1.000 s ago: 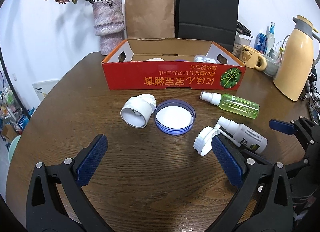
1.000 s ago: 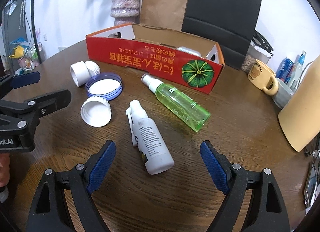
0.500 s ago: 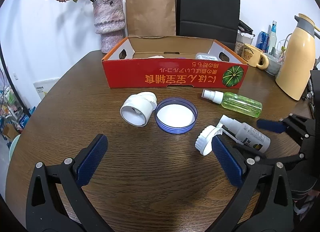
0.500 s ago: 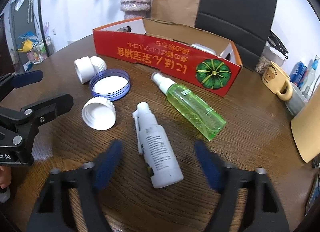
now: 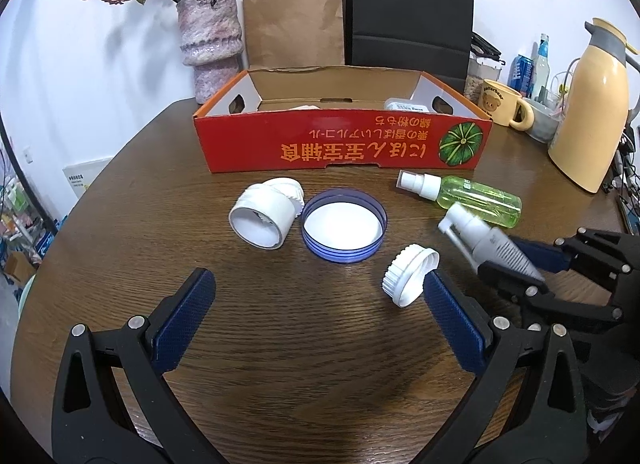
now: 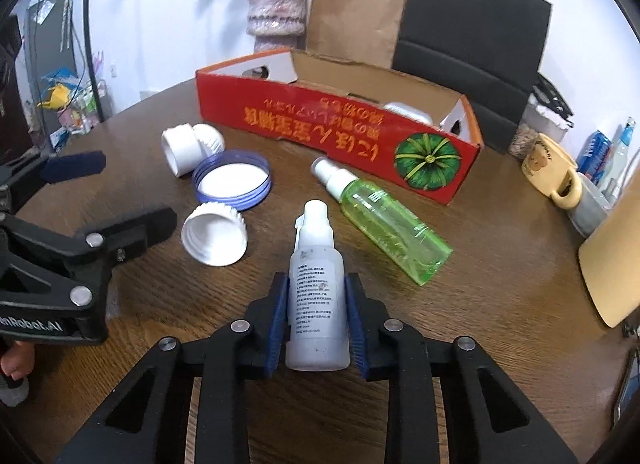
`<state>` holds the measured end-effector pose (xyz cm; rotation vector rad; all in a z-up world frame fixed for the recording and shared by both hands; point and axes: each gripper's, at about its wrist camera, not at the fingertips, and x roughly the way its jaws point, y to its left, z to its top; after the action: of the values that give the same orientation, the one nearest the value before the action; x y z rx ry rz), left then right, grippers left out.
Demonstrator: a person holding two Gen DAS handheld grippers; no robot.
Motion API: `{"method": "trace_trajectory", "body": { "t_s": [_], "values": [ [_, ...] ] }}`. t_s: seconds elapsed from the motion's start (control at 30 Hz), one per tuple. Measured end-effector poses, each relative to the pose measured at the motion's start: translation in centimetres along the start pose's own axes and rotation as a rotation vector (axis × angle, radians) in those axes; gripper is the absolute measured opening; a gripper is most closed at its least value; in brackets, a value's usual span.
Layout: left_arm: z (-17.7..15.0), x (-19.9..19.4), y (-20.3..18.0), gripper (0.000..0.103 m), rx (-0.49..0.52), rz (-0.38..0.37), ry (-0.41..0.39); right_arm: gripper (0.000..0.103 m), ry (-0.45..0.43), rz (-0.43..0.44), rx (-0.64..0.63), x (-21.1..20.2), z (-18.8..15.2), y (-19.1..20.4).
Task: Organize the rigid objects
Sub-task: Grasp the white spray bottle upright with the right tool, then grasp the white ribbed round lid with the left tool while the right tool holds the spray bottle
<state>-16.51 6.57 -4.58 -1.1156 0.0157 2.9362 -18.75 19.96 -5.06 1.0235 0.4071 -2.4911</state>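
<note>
The right hand-held gripper (image 6: pixel 316 320) is clamped on the white spray bottle (image 6: pixel 318 284); the left hand-held gripper (image 5: pixel 316 324) gapes empty. The green spray bottle (image 6: pixel 384 220) and caps remain on the worktop (image 6: pixel 500 304), outside the red box (image 6: pixel 336 132).

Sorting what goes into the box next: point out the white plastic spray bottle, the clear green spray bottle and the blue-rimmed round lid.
white plastic spray bottle (image 6: pixel 318 296): right wrist view, printed label.
clear green spray bottle (image 6: pixel 390 230): right wrist view, mid-body.
blue-rimmed round lid (image 5: pixel 344 230): left wrist view, white inner face.
</note>
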Motion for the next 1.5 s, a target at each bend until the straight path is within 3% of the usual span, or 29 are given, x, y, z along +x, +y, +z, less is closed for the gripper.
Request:
{"method": "trace_trajectory", "body": {
  "t_s": [0.3,0.7,0.9,0.97,1.1,1.27,1.5],
  "values": [
    [0.0,0.6,-1.8,0.103,0.035,-0.014,0.015,0.031,-0.079,-0.082,0.077,-1.9,0.0,-0.9],
    [0.5,1.9,-3.4,0.102,0.034,-0.035,0.041,0.031,-0.12,-0.109,0.148,-3.2,0.1,-2.6],
    [0.6,2.4,-4.1,0.082,0.044,-0.058,0.06,0.031,-0.132,-0.119,0.163,-3.5,0.1,-3.0],
    [0.6,2.6,-4.3,0.07,0.048,-0.071,0.068,0.031,-0.132,-0.121,0.16,-3.5,0.1,-2.9],
    [0.5,2.8,-4.7,0.065,0.057,-0.087,0.079,0.031,-0.128,-0.119,0.15,-3.3,0.1,-2.7],
    [0.4,3.2,-4.8,0.034,0.055,-0.121,0.102,0.031,-0.123,-0.12,0.14,-3.2,0.0,-2.4],
    [0.3,2.6,-4.6,0.034,0.052,-0.15,0.082,0.031,-0.125,-0.123,0.136,-3.2,-0.1,-2.0]
  ]
}}
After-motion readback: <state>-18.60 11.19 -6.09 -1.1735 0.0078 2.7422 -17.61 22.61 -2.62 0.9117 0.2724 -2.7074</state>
